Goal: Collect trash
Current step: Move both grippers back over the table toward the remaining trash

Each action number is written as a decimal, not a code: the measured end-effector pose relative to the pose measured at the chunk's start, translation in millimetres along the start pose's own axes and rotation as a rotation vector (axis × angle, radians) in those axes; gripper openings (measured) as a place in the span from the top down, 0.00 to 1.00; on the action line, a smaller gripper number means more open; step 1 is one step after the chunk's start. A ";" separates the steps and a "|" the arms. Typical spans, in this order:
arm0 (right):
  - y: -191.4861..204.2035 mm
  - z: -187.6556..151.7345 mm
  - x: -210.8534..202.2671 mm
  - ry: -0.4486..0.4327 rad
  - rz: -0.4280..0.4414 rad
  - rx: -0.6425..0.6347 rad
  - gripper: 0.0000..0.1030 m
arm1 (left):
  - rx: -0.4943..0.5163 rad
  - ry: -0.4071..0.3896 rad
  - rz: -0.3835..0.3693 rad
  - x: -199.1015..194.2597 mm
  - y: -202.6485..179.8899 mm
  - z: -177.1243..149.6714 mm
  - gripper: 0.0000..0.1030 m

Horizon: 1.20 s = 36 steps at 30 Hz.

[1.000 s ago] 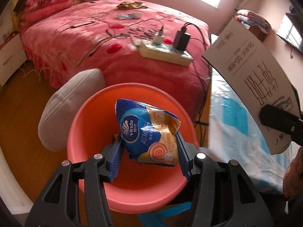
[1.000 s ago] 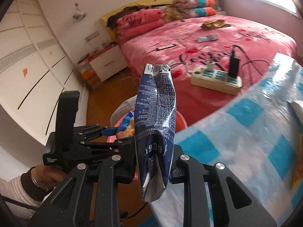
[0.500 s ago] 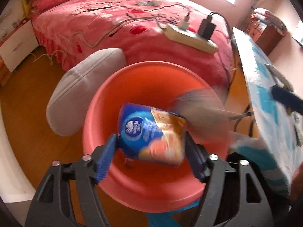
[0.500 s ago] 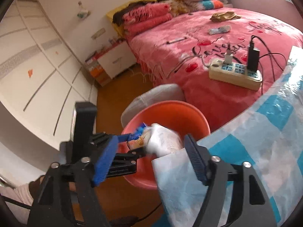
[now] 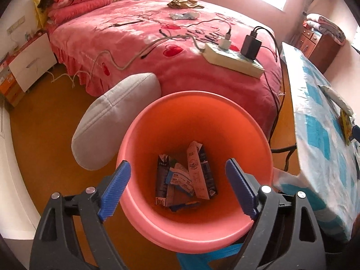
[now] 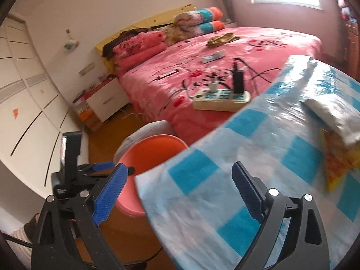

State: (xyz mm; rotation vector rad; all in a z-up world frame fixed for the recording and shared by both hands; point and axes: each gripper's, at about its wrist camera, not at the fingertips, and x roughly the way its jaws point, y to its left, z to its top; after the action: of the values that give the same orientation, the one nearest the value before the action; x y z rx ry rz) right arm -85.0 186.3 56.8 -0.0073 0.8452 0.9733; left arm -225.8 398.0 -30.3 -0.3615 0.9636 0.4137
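Both wrappers have left the jaws since a second ago and now lie in the bin. Left hand-held gripper hangs over the bin's mouth, jaws spreading, nothing between them. Right hand-held gripper has swung over the tabletop, jaws likewise spreading and empty.

Trash in the bin is a small heap of flattened packets at the bottom; the tallest stands roughly on end, its long axis running from the bin floor up toward the far wall.

Still to collect on the tabletop are a white bag and, partly under it, a yellow wrapper. The bag's long axis slants from upper left to lower right in the right wrist view.

Risks, as I judge them: the bag overlaps the wrapper, so a pinch could drag both or slip off the glossy film, and the plastic cloth may bunch under the jaws.
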 end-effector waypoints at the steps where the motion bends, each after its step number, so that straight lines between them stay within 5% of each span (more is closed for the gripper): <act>1: -2.4 -1.5 -2.2 -0.003 -0.007 0.004 0.10 | 0.006 -0.004 -0.002 -1.4 -2.8 -0.1 0.16; 36: -76.7 -47.2 -91.2 -0.215 -0.214 0.062 0.08 | 0.212 -0.097 -0.132 -54.3 -138.6 10.2 0.15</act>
State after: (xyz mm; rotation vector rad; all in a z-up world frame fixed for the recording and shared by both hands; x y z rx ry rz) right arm -84.1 58.1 55.0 0.0582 0.6616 0.7313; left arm -177.8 273.5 36.5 -0.2087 0.8738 0.2046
